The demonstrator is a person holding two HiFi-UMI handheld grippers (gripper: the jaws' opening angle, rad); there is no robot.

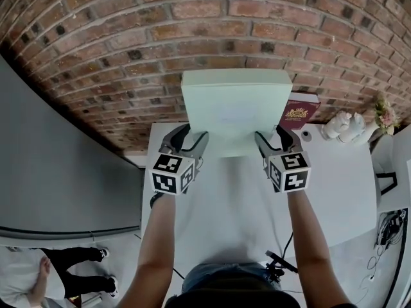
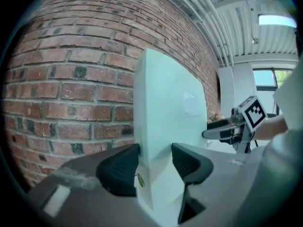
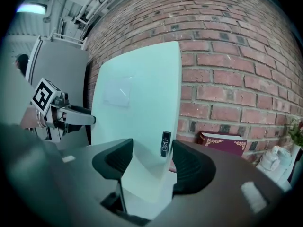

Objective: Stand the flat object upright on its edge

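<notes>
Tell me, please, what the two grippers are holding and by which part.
Both hold the pale flat box. The left gripper clamps its left edge near the bottom, and the right gripper clamps its right edge near the bottom.

right gripper (image 3: 150,161) clamps the upright pale box (image 3: 139,98).

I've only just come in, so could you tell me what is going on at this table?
A person holds a gripper in each hand, and both are closed on a pale flat box: the left gripper on its left side, the right gripper on its right. The box is upright at the far end of the white table, close to the brick wall, with a maroon book beside it.
</notes>
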